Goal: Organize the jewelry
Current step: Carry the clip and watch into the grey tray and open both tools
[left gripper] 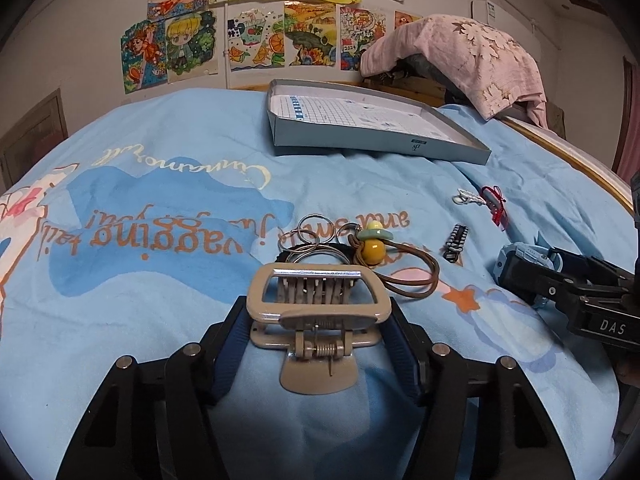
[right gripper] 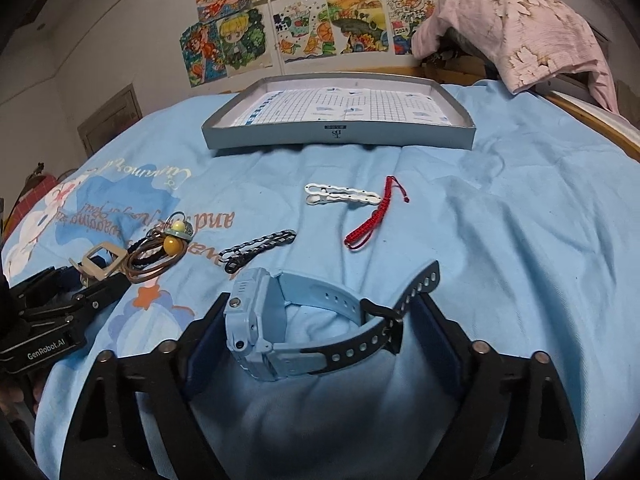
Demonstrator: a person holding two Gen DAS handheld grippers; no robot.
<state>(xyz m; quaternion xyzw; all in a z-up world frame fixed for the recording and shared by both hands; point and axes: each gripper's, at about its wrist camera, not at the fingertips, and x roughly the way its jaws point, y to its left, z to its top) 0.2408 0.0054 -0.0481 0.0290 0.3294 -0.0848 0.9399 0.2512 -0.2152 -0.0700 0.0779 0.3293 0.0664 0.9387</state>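
A beige hair claw clip lies on the blue bedspread between my left gripper's blue pads, which press on both of its sides. Just beyond it are key rings and a yellow bead charm on a brown cord. In the right wrist view a light blue watch with a looped strap sits between my right gripper's fingers. Its case touches the left pad, and a small gap shows at the right pad. The grey tray lies farther back.
A black-and-white braided bracelet, a white clip and a red cord bracelet lie loose on the bedspread between the grippers and the tray. A pink cloth drapes over something at the back right by the wooden bed edge.
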